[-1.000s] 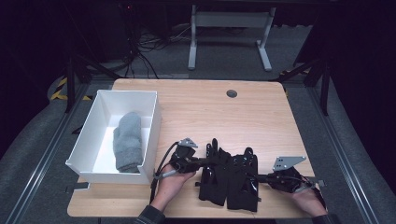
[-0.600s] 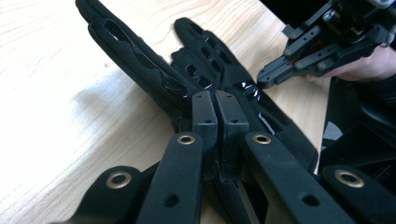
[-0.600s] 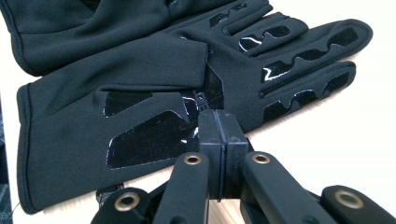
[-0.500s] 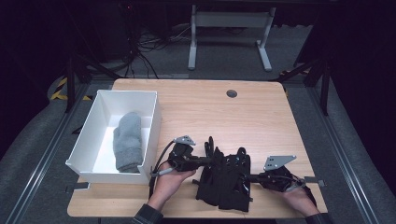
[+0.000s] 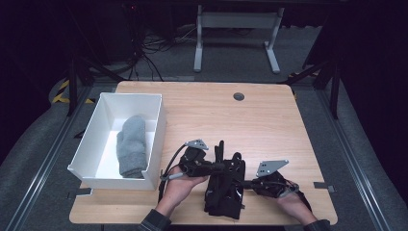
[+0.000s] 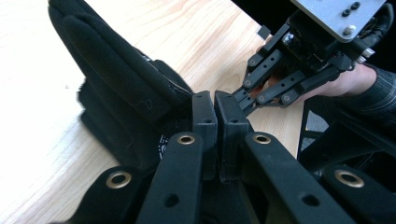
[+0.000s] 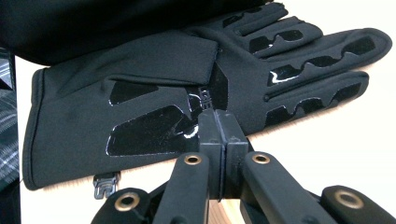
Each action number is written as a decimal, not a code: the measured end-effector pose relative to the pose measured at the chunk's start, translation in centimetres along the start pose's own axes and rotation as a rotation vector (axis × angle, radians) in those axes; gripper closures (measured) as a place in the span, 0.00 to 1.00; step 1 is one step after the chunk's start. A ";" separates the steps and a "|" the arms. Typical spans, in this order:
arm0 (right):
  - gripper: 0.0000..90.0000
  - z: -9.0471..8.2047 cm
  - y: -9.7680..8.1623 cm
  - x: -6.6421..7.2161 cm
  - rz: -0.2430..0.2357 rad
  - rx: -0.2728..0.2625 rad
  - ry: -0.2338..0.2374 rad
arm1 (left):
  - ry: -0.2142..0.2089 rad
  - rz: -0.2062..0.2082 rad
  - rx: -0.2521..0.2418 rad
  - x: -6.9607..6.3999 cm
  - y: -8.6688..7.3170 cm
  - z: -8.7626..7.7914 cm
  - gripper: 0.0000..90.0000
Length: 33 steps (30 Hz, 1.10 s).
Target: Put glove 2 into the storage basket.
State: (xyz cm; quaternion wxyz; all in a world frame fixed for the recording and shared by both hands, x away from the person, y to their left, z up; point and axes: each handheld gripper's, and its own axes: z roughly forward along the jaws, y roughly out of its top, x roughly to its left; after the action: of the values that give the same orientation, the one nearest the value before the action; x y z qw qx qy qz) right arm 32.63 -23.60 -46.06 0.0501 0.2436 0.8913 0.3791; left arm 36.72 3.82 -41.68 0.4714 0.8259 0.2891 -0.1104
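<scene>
— Black gloves (image 5: pixel 224 190), a pair by the look of it, lie at the near edge of the bench (image 5: pixel 269 120), between my two hands. Where do the grippers stand?

— My left hand-held gripper (image 5: pixel 222 166) has its jaws pressed together at the far end of the gloves, beside the fingers; from its own camera I see the pads meeting with glove (image 6: pixel 126 88) just to the left, and I cannot tell whether any fabric is caught. My right hand-held gripper (image 5: pixel 246 183) is also fully closed, its tips at the right edge of the gloves. Its camera shows the palm side of one glove (image 7: pixel 196 88) with glossy grip patches, the jaw tips against the lower edge, nothing visibly pinched.

— And the box?

— White box (image 5: pixel 111 139) at the left of the bench already holds a grey rolled piece (image 5: pixel 133 147), perhaps a sock or mitten.

— Progress?

— I judge the grey item done. The black gloves are not yet gathered or lifted; they have to be gripped and carried left into the box.
</scene>
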 end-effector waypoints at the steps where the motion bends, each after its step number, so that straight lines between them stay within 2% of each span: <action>1: 1.00 0.4 0.3 0.2 -0.005 -0.002 0.001 | -0.001 -0.001 0.008 0.0 0.0 0.1 0.98; 8: 1.00 1.6 1.2 0.8 -0.007 -0.014 -0.009 | 0.006 0.000 0.039 0.1 -0.2 1.3 0.98; 15: 1.00 2.8 2.2 1.2 -0.015 -0.022 -0.025 | 0.032 -0.006 0.072 0.6 -0.6 2.2 0.98; 21: 1.00 3.5 2.7 1.5 -0.021 -0.027 -0.028 | 0.033 -0.006 0.070 0.8 -0.8 2.5 0.94; 23: 1.00 3.4 2.7 1.6 -0.032 -0.023 -0.030 | 0.023 0.000 0.060 0.8 -0.7 2.4 0.93; 24: 1.00 2.8 2.6 1.5 -0.034 -0.023 -0.036 | 0.029 0.006 0.063 0.7 -0.7 2.4 0.93; 27: 1.00 1.7 2.2 0.7 -0.020 -0.044 -0.062 | 0.045 0.017 0.079 0.5 -0.8 2.5 1.00; 31: 0.88 0.4 1.7 -0.2 0.005 -0.074 -0.109 | 0.051 0.023 0.101 -0.2 -1.2 2.9 1.00; 33: 0.78 -0.1 1.5 -0.6 0.015 -0.087 -0.129 | 0.055 0.022 0.113 -0.3 -1.3 3.1 1.00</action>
State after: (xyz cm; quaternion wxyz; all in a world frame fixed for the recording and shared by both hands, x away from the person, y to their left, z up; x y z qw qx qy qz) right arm 33.71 -23.01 -45.01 0.1152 0.2720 0.8669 0.4015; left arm 35.98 1.61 -44.13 0.4172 0.8570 0.2859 -0.0986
